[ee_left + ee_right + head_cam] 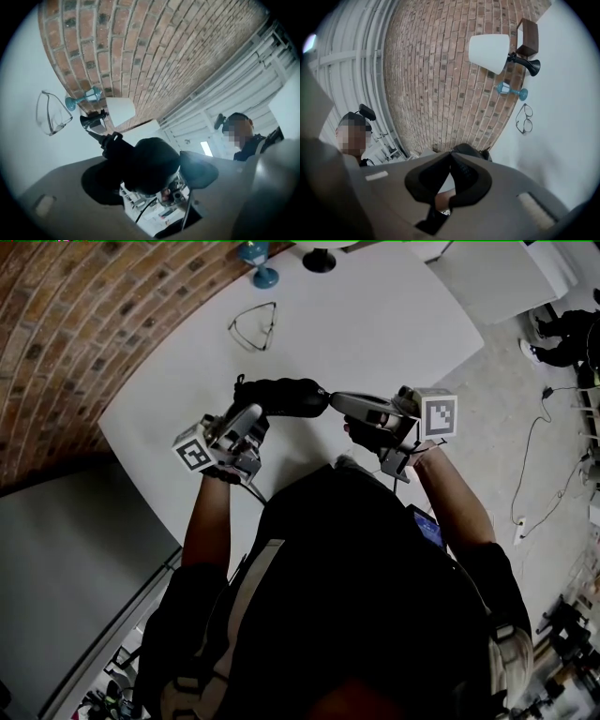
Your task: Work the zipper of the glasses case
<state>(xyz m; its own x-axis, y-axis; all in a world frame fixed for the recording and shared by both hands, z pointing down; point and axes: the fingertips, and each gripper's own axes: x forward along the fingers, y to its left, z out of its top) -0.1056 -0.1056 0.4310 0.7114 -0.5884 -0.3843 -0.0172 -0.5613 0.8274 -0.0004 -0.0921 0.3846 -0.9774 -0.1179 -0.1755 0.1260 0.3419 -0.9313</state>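
While the black glasses case (pixel 281 396) is seen over the white counter (pixel 375 324), its left end is flanked by the wide-apart jaws of the left hand-held gripper (pixel 154 176), with the case lying between them. The right hand-held gripper (pixel 450 157) is closed, with its tips set at the case's right end; whether the zipper pull is pinched cannot be told. Glasses (pixel 255 326) are laid farther off.

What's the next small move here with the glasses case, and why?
Probably close the left hand-held gripper on the glasses case: its jaws stand wide around it, while the right hand-held gripper is shut at the case's end. A pull there likely needs that firm hold first.
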